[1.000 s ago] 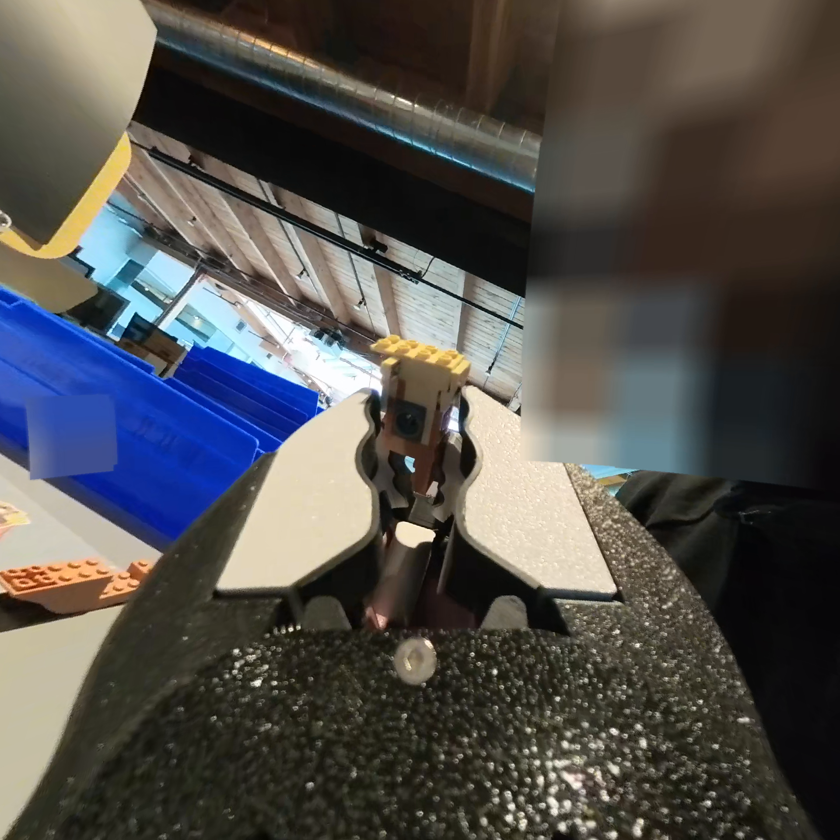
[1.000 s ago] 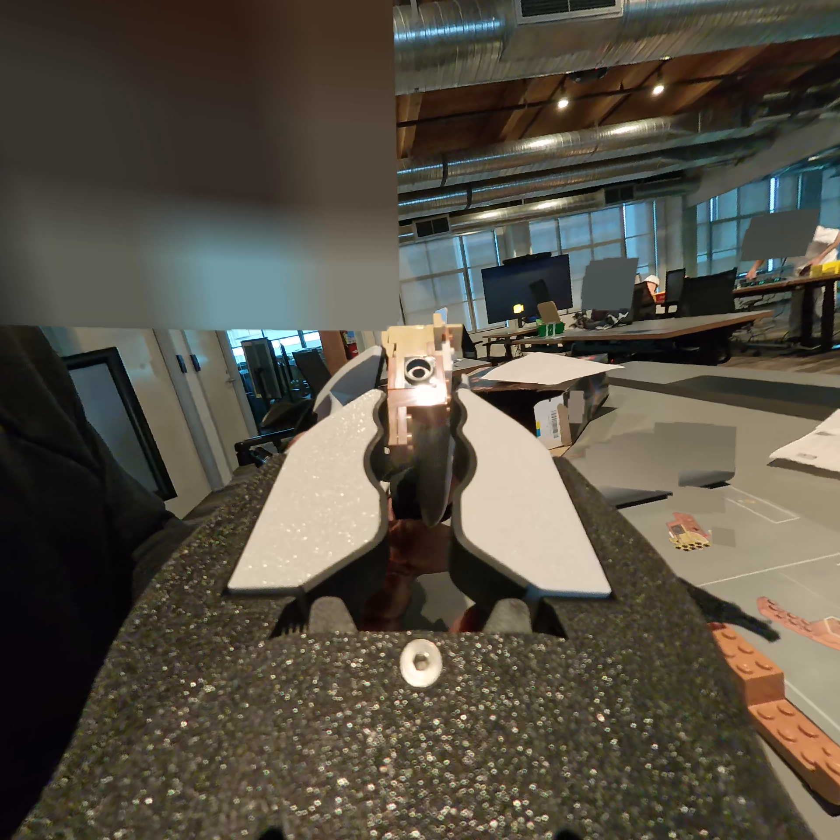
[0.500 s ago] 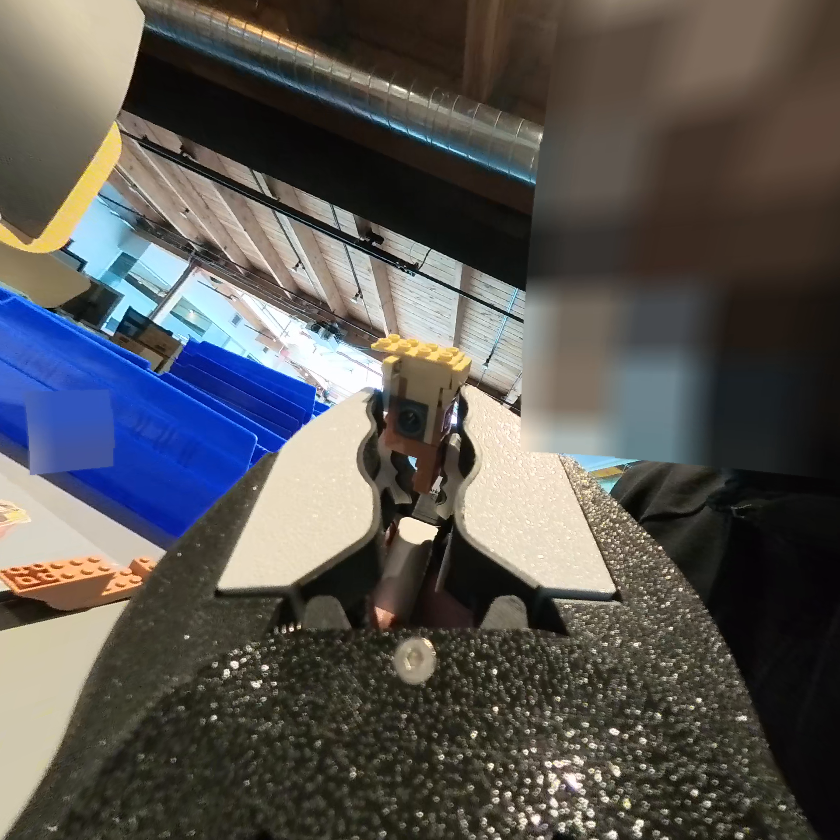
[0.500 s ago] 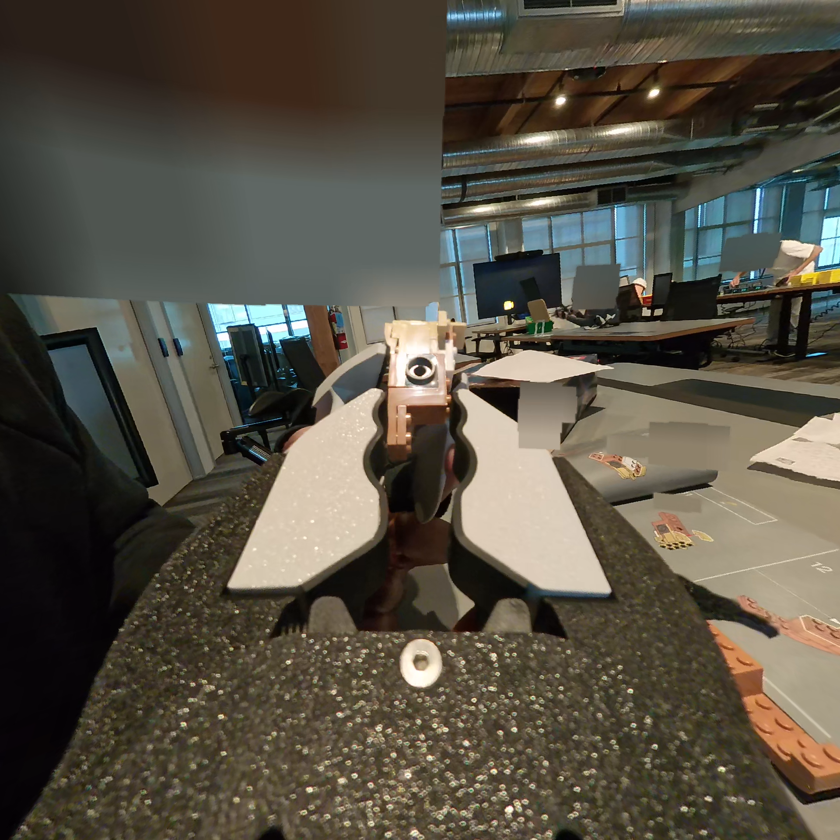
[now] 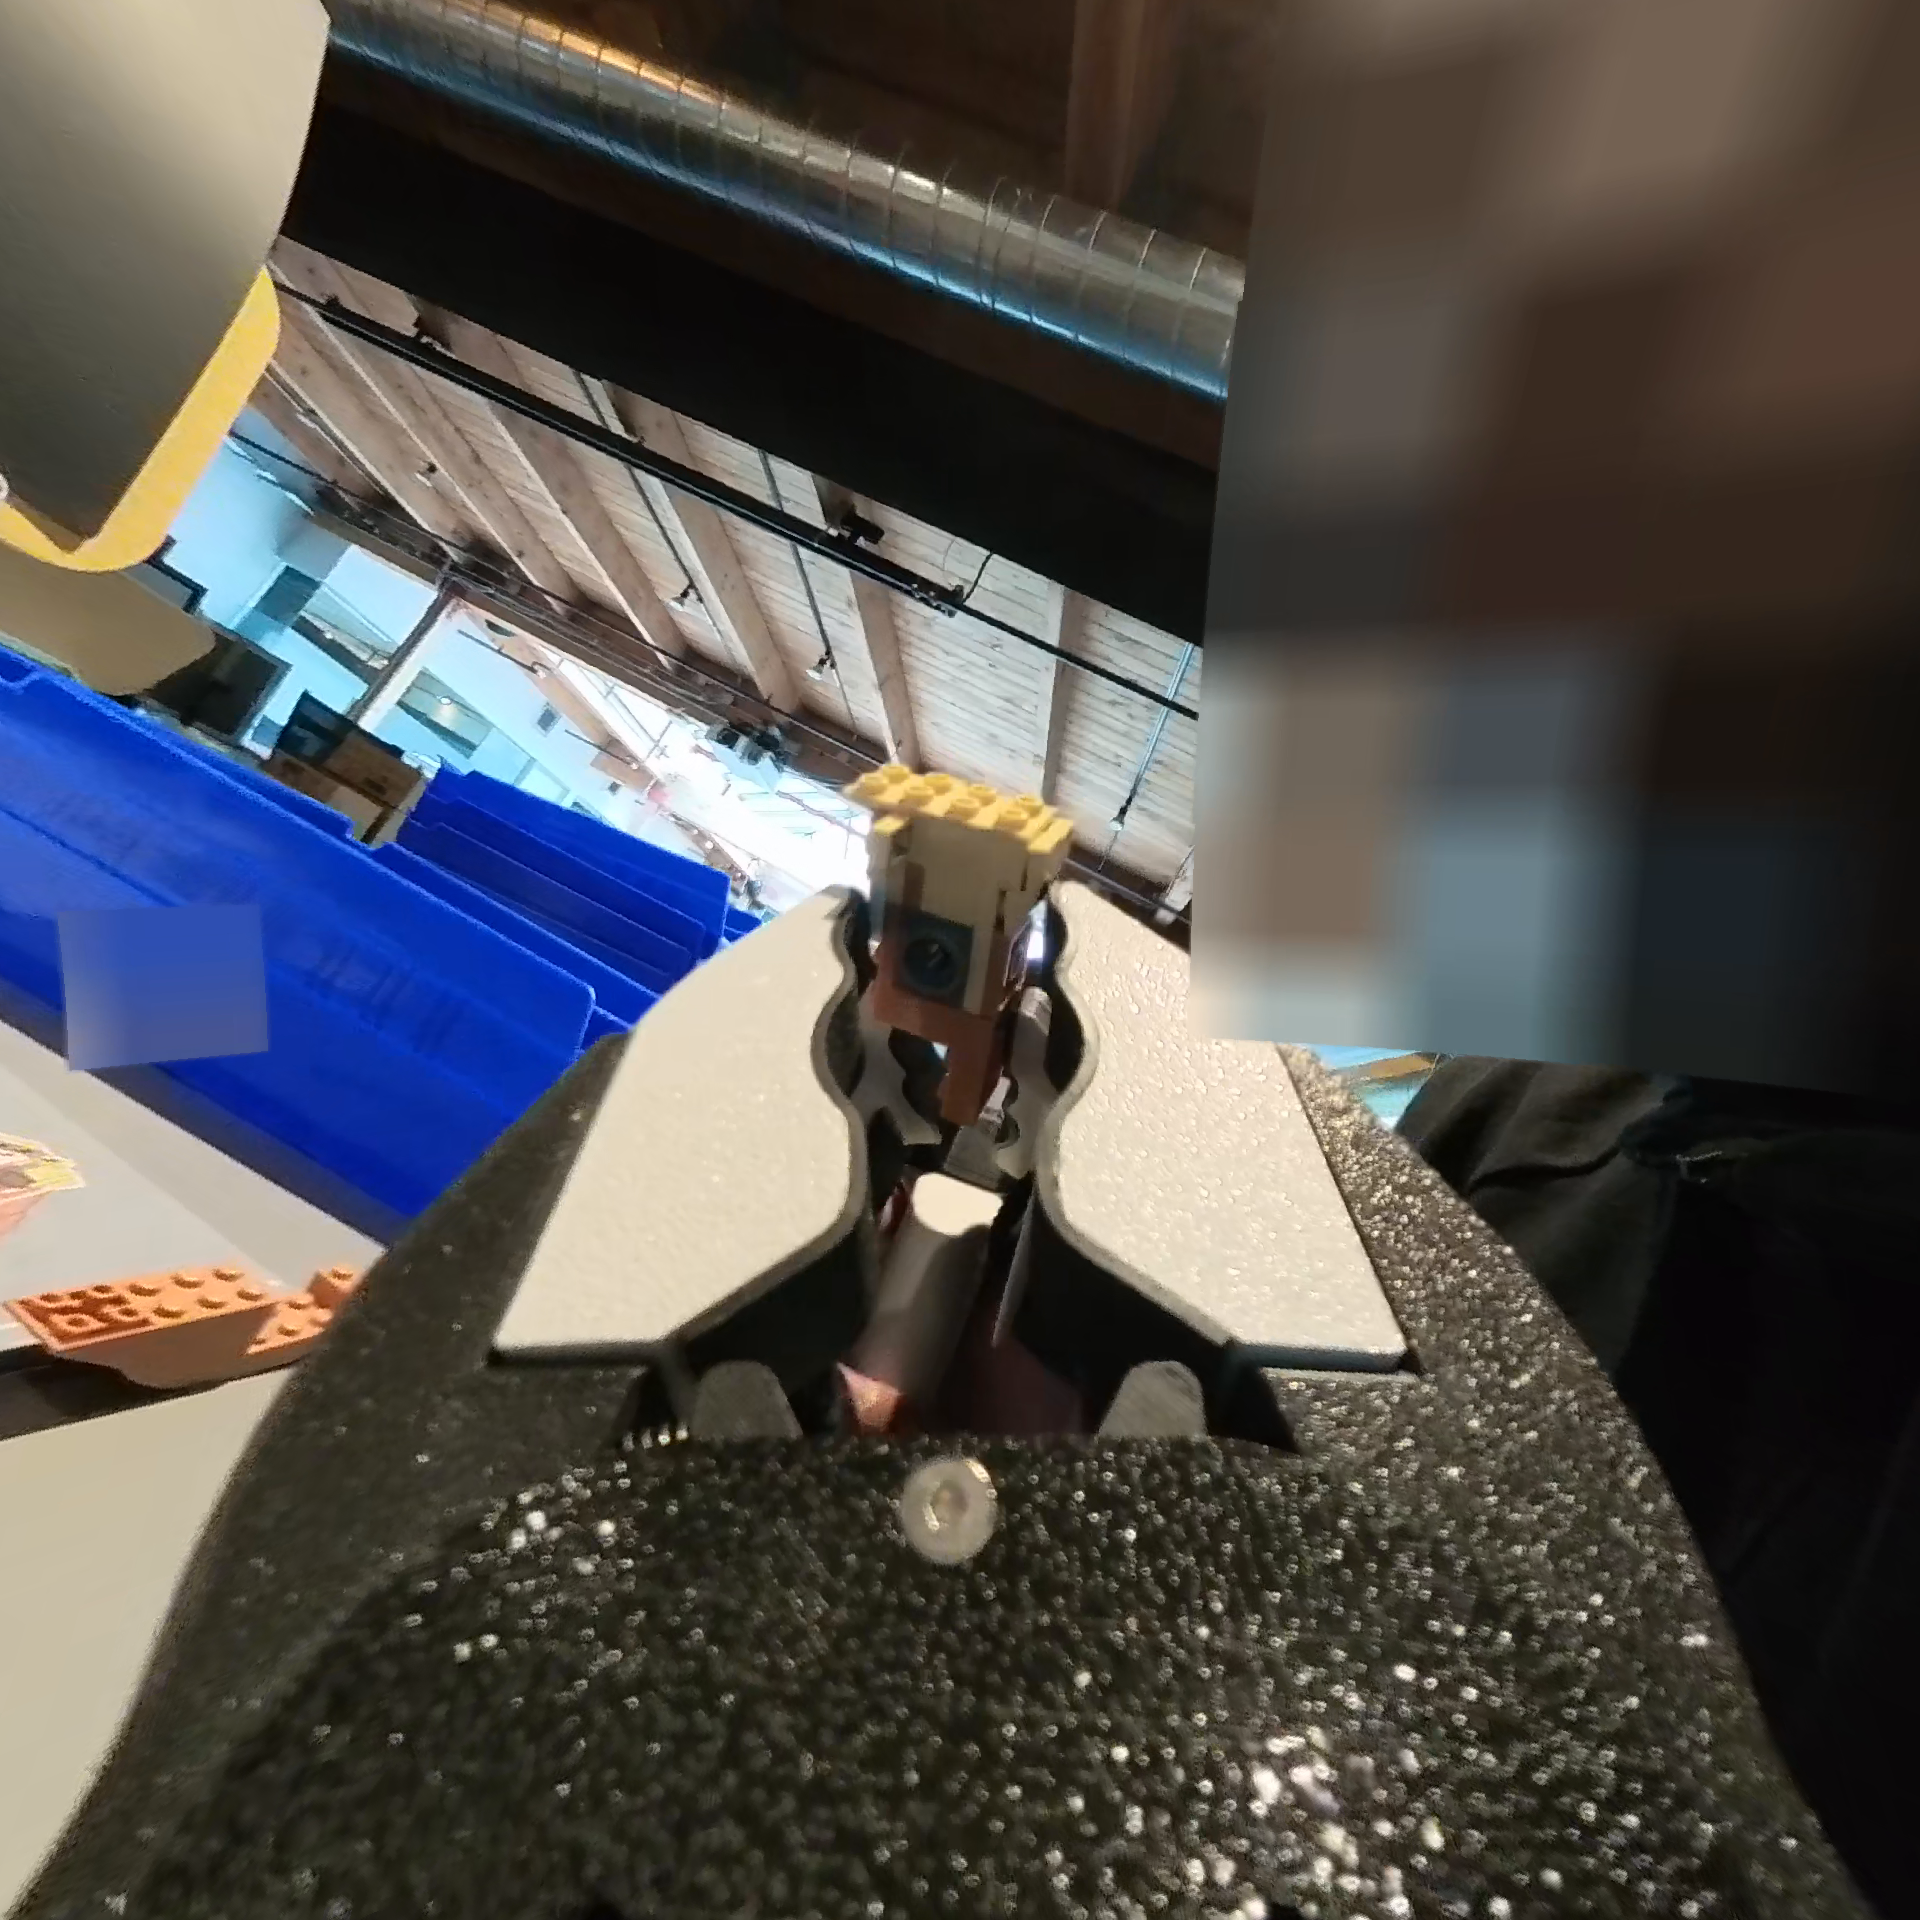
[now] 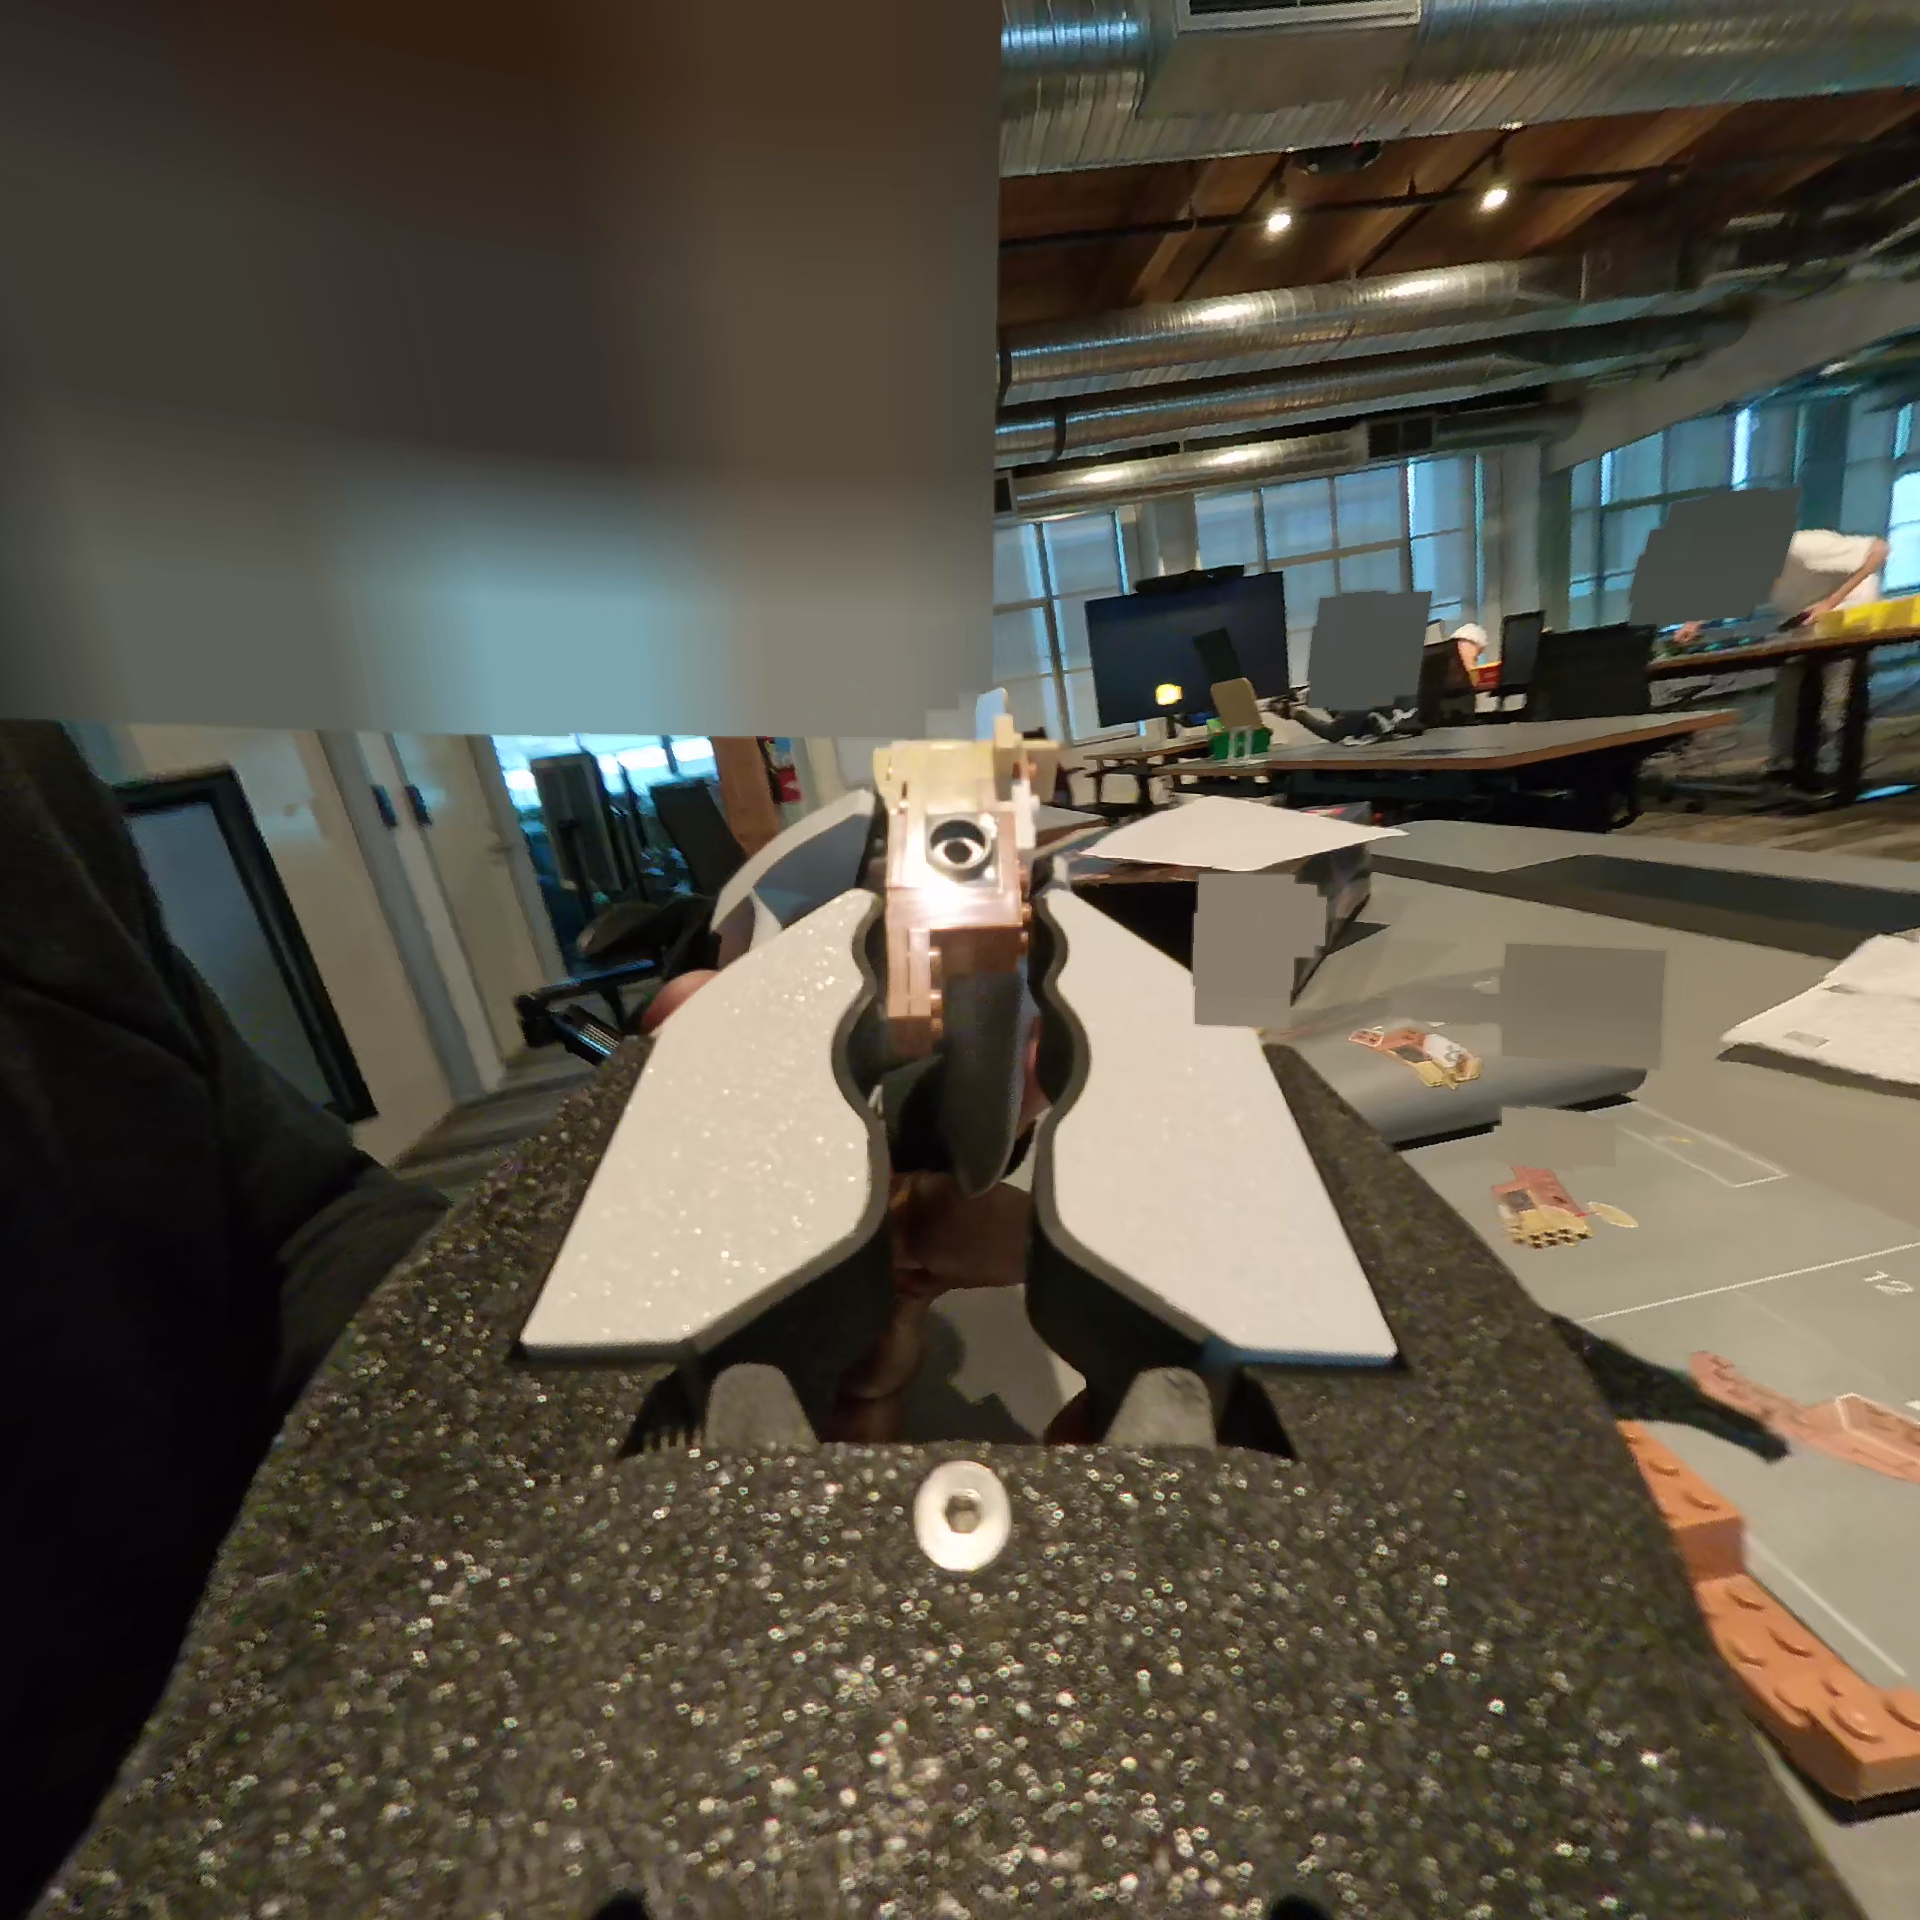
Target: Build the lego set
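A small lego assembly is held up in the air between both grippers. In the left wrist view the assembly [image 5: 961,857] has a yellow plate on top, tan bricks, brown parts and a dark round-holed piece facing me. My left gripper [image 5: 951,935] is shut on it. In the right wrist view the same assembly [image 6: 951,831] shows tan on top, a grey round-holed piece and brown bricks below. My right gripper [image 6: 956,914] is shut on it. The other gripper's grey finger [image 6: 790,873] shows behind it on the left.
Blue bins [image 5: 312,935] stand at the back left, with an orange-brown lego piece [image 5: 156,1320] on the grey table before them. On the right lie brown lego pieces [image 6: 1787,1704], two small builds [image 6: 1538,1216], paper sheets [image 6: 1849,1018] and an open box [image 6: 1226,862]. Both grippers' tips are close together, under 4 cm apart.
The right wrist view has swung slightly, so more of the table on the right shows. The assembly stays gripped by both grippers. The left wrist view has barely shifted.
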`<state>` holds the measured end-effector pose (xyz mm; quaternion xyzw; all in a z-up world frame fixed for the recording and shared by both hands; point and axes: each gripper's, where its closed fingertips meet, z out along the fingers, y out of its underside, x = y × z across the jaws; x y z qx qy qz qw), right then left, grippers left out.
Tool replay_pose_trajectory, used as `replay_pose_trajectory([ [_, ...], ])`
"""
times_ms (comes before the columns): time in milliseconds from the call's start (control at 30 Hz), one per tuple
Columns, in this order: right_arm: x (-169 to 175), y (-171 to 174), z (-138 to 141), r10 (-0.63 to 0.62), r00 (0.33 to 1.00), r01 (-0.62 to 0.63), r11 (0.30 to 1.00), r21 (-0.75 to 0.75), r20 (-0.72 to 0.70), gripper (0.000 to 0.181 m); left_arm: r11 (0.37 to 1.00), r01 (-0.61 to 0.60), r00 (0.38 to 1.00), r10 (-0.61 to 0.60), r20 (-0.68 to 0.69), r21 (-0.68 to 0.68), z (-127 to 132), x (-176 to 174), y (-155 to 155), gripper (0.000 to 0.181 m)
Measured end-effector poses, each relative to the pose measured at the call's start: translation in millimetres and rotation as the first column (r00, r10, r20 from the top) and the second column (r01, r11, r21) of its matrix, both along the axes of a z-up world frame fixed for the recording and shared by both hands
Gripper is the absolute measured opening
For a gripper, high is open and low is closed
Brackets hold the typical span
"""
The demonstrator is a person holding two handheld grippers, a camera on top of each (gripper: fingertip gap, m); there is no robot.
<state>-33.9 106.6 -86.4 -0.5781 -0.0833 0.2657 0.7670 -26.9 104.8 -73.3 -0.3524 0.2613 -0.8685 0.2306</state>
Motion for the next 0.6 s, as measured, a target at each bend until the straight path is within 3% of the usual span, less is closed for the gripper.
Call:
replay_pose_trajectory([
  [200, 16, 1, 4, 0.066, 0.986, -0.07, 0.997, -0.026, -0.156, 0.025, 0.986, -0.047, 0.997, 0.055, -0.047, 0.16, -4, 1, -3, 0.047],
  [367, 17, 3, 0, 0.208, 0.928, -0.243, 0.967, -0.08, -0.31, 0.025, 0.91, -0.139, 0.976, 0.192, -0.102, 0.392, -12, 8, 4, 0.054],
  [600, 7, 3, -3, 0.27, 0.911, -0.306, 0.949, -0.073, -0.313, 0.025, 0.967, -0.07, 0.984, 0.108, -0.144, 0.245, -13, 10, 0, 0.038],
])
